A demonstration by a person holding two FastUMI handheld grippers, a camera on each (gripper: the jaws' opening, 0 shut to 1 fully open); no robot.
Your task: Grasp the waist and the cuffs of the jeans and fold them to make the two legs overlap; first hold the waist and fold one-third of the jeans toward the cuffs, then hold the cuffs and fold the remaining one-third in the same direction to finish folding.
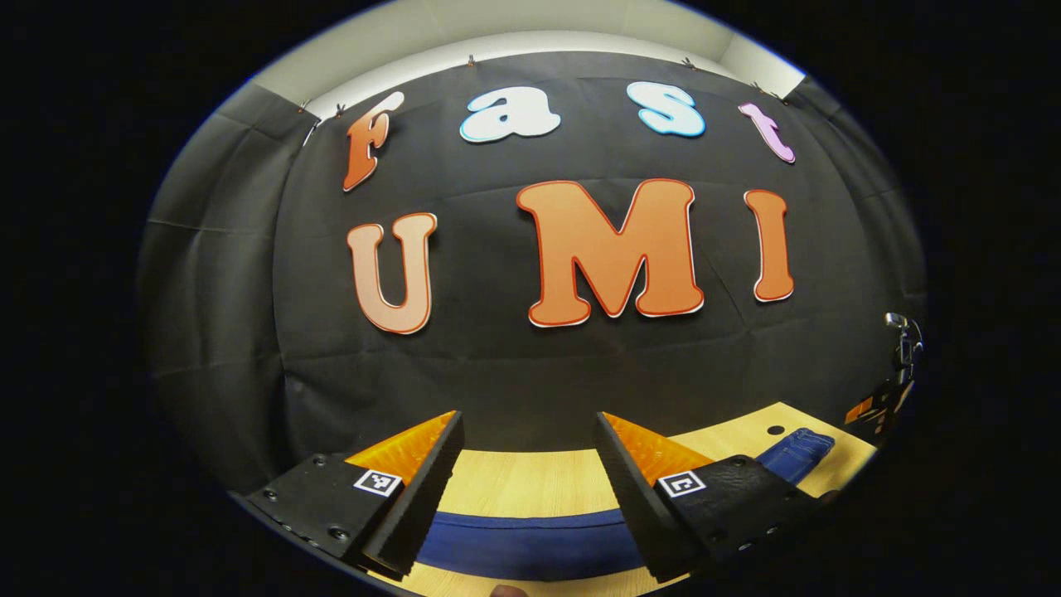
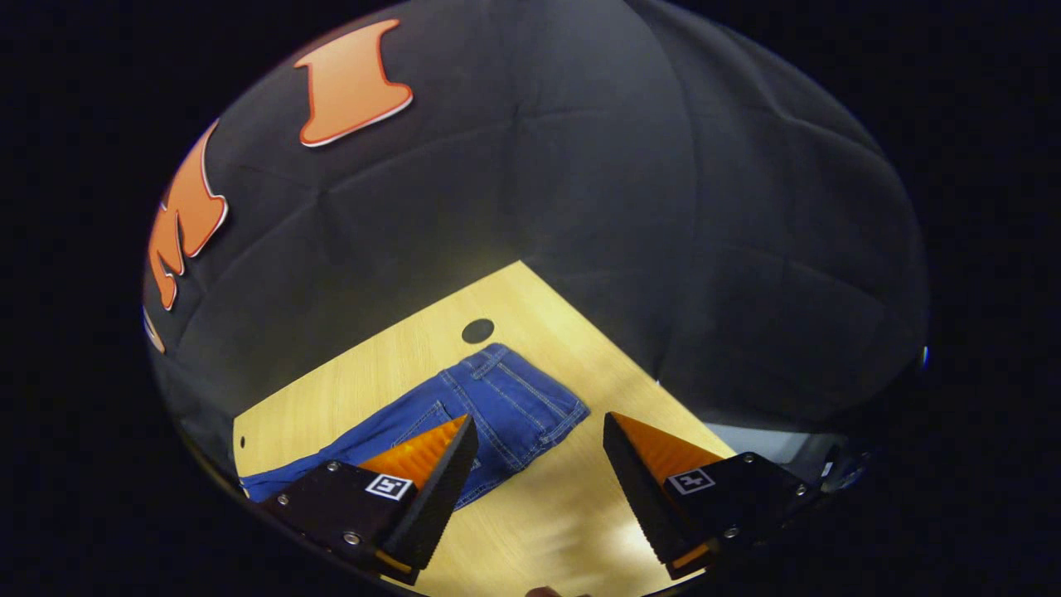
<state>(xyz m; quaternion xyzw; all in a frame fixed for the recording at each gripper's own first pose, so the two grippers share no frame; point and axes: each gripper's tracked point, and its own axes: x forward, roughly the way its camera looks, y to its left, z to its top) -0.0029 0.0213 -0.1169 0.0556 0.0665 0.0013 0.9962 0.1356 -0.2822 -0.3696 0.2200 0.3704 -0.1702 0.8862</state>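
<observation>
Blue denim — the jeans (image 2: 464,414) — spread flat on a pale wooden table (image 2: 539,514), seen best from the right gripper view, running from the lower left edge up toward the table's far corner. Waist end (image 2: 518,390) toward that corner, with stitched seams and a pocket visible; just beside it, a small dark round hole (image 2: 477,331) in the tabletop. Leg end cut off at the lower left, cuffs not to be made out there.

In the left gripper view: left gripper (image 1: 530,448) held level above the table's near side, jaws standing wide apart, nothing between them. Below and between the fingers, a band of blue cloth crossing the table — its ends hidden behind both fingers, so which part of the jeans cannot be told. Farther right, another bit of denim (image 1: 800,452) by the same small hole, partly hidden by the right-hand finger. At the far right edge, the other gripper, small and distorted, hard to read.

In the right gripper view: right gripper (image 2: 539,452) hovering over the table, jaws likewise wide, gripping nothing. Left-hand finger (image 2: 439,464) overlapping the jeans in the picture; contact cannot be told. Right-hand finger over bare wood.
</observation>
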